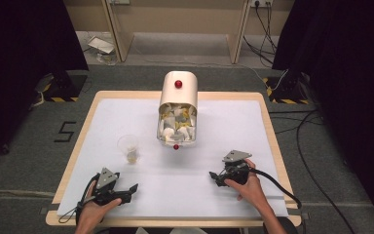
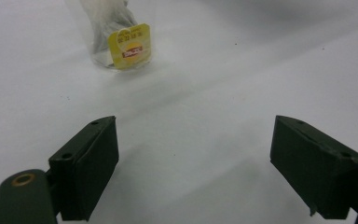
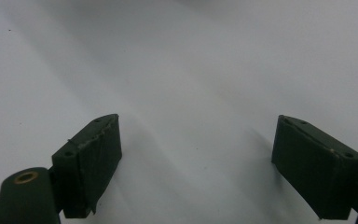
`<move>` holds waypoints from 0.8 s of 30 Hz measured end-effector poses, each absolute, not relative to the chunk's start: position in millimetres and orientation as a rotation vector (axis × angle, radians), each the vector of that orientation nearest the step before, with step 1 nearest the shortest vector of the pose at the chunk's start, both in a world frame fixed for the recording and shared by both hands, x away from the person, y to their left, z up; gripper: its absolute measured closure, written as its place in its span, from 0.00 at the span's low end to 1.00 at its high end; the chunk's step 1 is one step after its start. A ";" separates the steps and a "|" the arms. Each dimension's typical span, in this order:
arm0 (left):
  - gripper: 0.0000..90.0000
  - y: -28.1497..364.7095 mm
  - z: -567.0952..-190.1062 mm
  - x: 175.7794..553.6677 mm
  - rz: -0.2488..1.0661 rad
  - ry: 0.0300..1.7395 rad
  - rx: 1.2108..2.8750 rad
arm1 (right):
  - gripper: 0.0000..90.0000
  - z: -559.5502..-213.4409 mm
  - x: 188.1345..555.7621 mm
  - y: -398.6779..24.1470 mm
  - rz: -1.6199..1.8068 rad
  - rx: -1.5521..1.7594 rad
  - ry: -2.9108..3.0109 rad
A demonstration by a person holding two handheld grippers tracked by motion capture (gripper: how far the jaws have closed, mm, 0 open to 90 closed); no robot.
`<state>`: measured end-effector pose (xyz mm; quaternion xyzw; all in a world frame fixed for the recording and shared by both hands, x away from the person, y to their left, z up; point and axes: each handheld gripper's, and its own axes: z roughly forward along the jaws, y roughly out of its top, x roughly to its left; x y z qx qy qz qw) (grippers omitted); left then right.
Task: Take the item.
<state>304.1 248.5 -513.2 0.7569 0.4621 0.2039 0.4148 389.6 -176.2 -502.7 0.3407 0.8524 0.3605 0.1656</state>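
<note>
High view: while I hold both hands low, the left gripper (image 1: 132, 189) rests near the cup (image 1: 128, 147) on the tabletop (image 1: 224, 195).
Left gripper view: jaws wide, empty; teabag tag (image 2: 129, 46) on cup ahead.
Right gripper view: right gripper (image 3: 198, 163) wide, empty.

Clear plastic cup (image 1: 128, 147): upright on the white table cover, at about 10 o'clock from table centre. Holds one tea bag (image 1: 132, 156) at the bottom; in the left gripper view the bag's white pouch (image 2: 106, 18) stands inside the cup and its yellow tag with a red logo (image 2: 129, 45) faces the camera, low against the wall. Cup stands well apart from both hands.
</note>
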 end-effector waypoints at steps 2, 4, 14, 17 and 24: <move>0.16 248.4 -513.9 302.7 0.515 1.160 1.901 | 0.18 -502.8 389.7 -176.1 1.028 0.968 2.426; 0.16 248.3 -514.2 301.8 0.522 1.157 1.899 | 0.18 -502.7 389.8 -176.2 1.027 0.968 2.428; 0.16 243.3 -517.4 295.1 0.526 1.142 1.910 | 0.18 -502.8 389.7 -176.1 1.028 0.968 2.426; 0.16 242.2 -519.3 292.3 0.535 1.138 1.916 | 0.18 -502.7 389.9 -176.4 1.027 0.964 2.425; 0.16 241.2 -521.0 287.2 0.564 1.140 1.909 | 0.18 -502.7 389.9 -176.4 1.026 0.965 2.425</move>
